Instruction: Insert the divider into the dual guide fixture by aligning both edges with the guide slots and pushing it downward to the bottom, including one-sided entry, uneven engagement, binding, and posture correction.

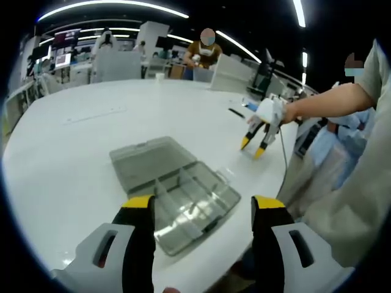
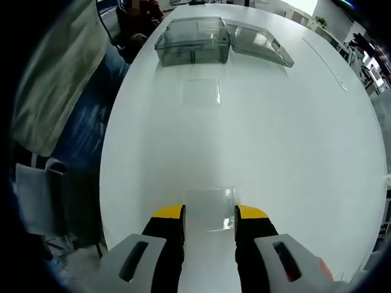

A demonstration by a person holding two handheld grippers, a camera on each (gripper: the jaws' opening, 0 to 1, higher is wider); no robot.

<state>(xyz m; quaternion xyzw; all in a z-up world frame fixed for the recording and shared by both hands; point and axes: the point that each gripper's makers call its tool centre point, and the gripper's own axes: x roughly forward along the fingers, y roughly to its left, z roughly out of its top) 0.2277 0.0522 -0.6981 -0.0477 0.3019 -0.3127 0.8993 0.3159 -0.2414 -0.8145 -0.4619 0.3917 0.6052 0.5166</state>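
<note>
Showing two clear dividers (image 2: pixel 208 209) (image 2: pixel 201 91), one open fixture box (image 1: pixel 177 192), white table (image 2: pixel 281 134)

No text, label or number is legible anywhere.

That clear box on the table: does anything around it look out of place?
Two clear dividers lie flat on the table, outside the open box: one near it, another by the right claw.
</note>
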